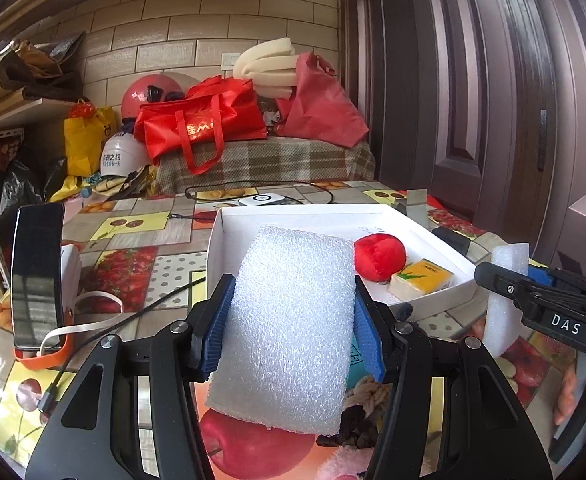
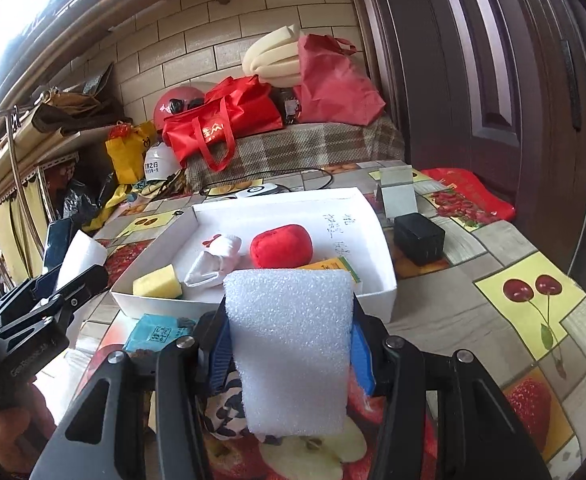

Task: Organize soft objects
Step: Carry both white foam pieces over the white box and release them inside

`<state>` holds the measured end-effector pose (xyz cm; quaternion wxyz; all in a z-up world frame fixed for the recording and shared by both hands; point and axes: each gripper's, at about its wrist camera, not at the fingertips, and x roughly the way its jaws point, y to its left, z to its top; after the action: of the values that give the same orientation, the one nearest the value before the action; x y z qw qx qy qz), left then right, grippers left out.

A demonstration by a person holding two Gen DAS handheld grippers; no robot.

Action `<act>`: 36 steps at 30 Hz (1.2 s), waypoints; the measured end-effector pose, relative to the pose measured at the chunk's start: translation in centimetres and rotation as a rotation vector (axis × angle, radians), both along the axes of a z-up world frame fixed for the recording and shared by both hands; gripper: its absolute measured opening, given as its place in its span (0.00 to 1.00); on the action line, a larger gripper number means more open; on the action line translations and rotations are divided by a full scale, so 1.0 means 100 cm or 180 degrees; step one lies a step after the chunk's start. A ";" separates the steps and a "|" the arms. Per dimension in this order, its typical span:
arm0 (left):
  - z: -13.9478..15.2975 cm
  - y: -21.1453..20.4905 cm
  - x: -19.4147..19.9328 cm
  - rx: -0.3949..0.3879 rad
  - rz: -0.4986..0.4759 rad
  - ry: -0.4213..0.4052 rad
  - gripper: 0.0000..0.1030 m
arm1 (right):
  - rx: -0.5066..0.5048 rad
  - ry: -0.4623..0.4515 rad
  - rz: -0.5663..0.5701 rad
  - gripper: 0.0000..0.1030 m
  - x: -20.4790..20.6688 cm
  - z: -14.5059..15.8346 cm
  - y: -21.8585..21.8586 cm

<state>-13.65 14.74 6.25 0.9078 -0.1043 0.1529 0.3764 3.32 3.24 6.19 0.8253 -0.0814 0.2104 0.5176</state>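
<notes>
In the left wrist view my left gripper point(image 1: 293, 292) is shut on a white foam sheet point(image 1: 293, 328), its blue pads pressing both sides, just before the white box point(image 1: 333, 211). In the box lie a red plush ball point(image 1: 379, 256) and a yellow tissue pack point(image 1: 421, 282). At the right, my right gripper point(image 1: 511, 274) is shut on a second foam piece point(image 1: 503, 320). The right wrist view shows that gripper point(image 2: 289, 312) clamping its foam point(image 2: 293, 352) near the box's front wall point(image 2: 253, 310). Inside are a yellow sponge point(image 2: 157, 282), a white sock point(image 2: 217, 262) and the red ball point(image 2: 281, 246). My left gripper point(image 2: 75, 268) is at the left.
A phone in an orange stand point(image 1: 37, 276) and cables sit left of the box. A black block point(image 2: 419, 238) stands right of it, with a teal packet point(image 2: 157, 332) and a black-and-white soft item point(image 2: 225, 412) in front. Beyond the table are a dark door point(image 2: 493, 80) and a couch with red bags point(image 1: 201, 124).
</notes>
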 end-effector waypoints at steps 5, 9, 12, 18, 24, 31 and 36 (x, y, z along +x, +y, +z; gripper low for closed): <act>0.002 0.013 0.010 0.0203 0.0117 -0.0035 0.54 | 0.0040 -0.0145 -0.0098 0.49 0.016 0.002 0.017; 0.003 0.030 0.021 0.0255 0.0190 -0.0090 0.54 | 0.0218 -0.0220 -0.0136 0.49 0.023 0.015 0.029; 0.002 0.048 0.024 0.0155 0.0240 -0.0125 0.54 | 0.0303 -0.0209 -0.0064 0.49 0.026 0.025 0.041; 0.000 0.064 0.039 0.0117 0.0229 -0.0033 0.54 | -0.0183 -0.0178 0.0203 0.48 0.025 0.000 0.086; -0.004 0.080 0.056 -0.0031 0.0131 0.0127 0.54 | -0.0545 0.0208 0.0338 0.48 0.042 -0.018 0.117; -0.008 0.095 0.076 -0.0136 0.0071 0.0295 0.54 | -0.0755 -0.0066 0.0237 0.48 0.046 -0.016 0.143; -0.012 0.104 0.080 -0.0263 0.0089 0.0339 0.54 | -0.0708 -0.0097 -0.0022 0.48 0.067 -0.004 0.155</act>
<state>-5.68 25.15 5.10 0.8879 -0.1237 0.2149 0.3874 10.01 18.72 5.79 0.8161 -0.1796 0.2543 0.4869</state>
